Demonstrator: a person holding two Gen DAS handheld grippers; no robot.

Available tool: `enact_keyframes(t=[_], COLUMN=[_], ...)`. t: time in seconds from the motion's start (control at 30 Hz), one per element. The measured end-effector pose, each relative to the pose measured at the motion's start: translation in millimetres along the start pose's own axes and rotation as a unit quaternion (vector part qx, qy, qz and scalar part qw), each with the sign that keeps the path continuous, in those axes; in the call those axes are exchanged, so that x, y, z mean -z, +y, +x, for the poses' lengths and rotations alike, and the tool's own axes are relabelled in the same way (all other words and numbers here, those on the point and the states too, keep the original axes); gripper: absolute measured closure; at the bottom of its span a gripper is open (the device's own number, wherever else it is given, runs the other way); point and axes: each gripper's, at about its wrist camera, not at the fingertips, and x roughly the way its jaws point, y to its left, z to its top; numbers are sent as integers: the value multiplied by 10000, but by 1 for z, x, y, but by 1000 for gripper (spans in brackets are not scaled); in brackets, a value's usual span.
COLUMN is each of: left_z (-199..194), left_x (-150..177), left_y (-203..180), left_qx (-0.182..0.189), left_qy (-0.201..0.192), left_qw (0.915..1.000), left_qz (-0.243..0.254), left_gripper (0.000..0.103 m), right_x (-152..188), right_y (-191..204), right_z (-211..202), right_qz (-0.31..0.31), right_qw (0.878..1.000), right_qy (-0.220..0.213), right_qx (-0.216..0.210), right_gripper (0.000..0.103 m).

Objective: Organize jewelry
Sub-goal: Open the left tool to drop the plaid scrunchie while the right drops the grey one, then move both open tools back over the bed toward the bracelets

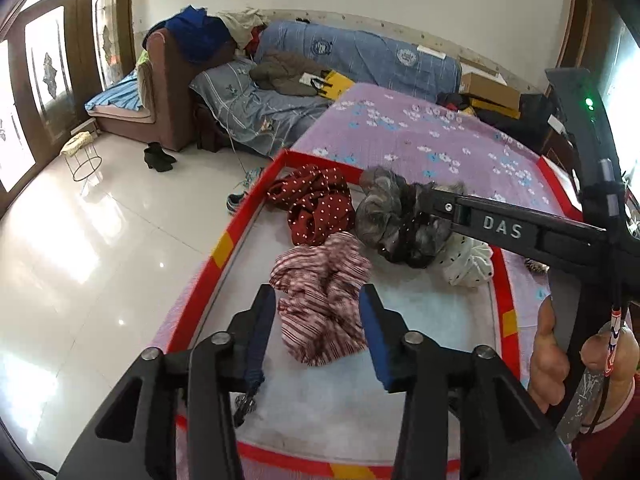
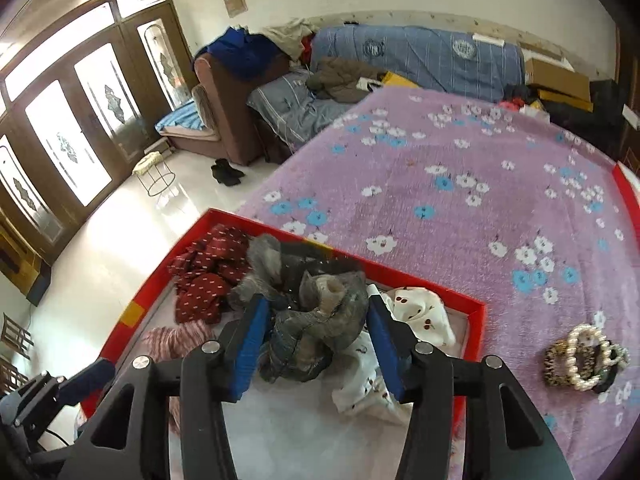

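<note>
Red tray: a shallow cardboard tray with a pale floor sits at the near left of a lilac floral blanket, holding four fabric scrunchies.
Left gripper: left gripper hangs over the tray's near end, blue pads apart on either side of the striped pink scrunchie; no pad seems to press on it.
Far left of tray: a dark red dotted scrunchie lies loose against the far wall.
Right gripper: right gripper has its jaws parted around the grey gauze scrunchie, which rests on the tray floor; whether the pads brush it cannot be told.
Right of tray: a white cherry-print scrunchie lies partly under the grey one.
Far right, on the blanket: a small heap of pearl and leopard-print hair bands waits well apart from the tray.
Handling: all likely light, soft and springy, not fragile; pinching across a bunched fold should hold best, though gauze may slip and beads may roll.
</note>
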Motion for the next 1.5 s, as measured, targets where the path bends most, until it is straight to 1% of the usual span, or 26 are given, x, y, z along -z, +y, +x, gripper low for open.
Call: enact_keyframes(t=[0.07,0.2,0.27,0.4,0.53,0.7,0.87,1.0,1.23,1.5], left_z=[-9,-30,-41,-55,-63,-65,-64,-62,-56,-51], left_x=[3,10,14,23,37,50,61,68,76,83], left_y=[0,-1,-4,-16,-34,-53,-71,-83,-94,-109], left_qx=[-20,-20,-33,-74,-10,-38,-23,-38,-83,-288], left_qy=[-52,-152,-213,-271,-257,-190,-86,-12,154,203], left_qw=[10000,9998,9997,9996,9996,9996,9993,9989,9981,9965], left_qz=[-17,-94,-112,-55,69,219,363,475,597,753], left_gripper=[59,54,53,50,49,49,49,49,49,49], right_x=[2,13,20,41,65,89,112,124,140,152], right_y=[2,1,-1,-9,-26,-52,-80,-96,-110,-119], right_z=[-11,-37,-48,-68,-85,-101,-120,-128,-134,-142], right_qz=[-74,-122,-146,-224,-211,-84,158,265,319,291], right_qw=[9999,9997,9996,9993,9986,9972,9960,9945,9928,9894], right_qy=[-70,-190,-217,-211,-181,-73,-22,16,101,90], right_qx=[-26,-87,-54,195,445,734,883,1012,1148,1420], right_gripper=[47,42,41,40,40,40,40,40,40,40])
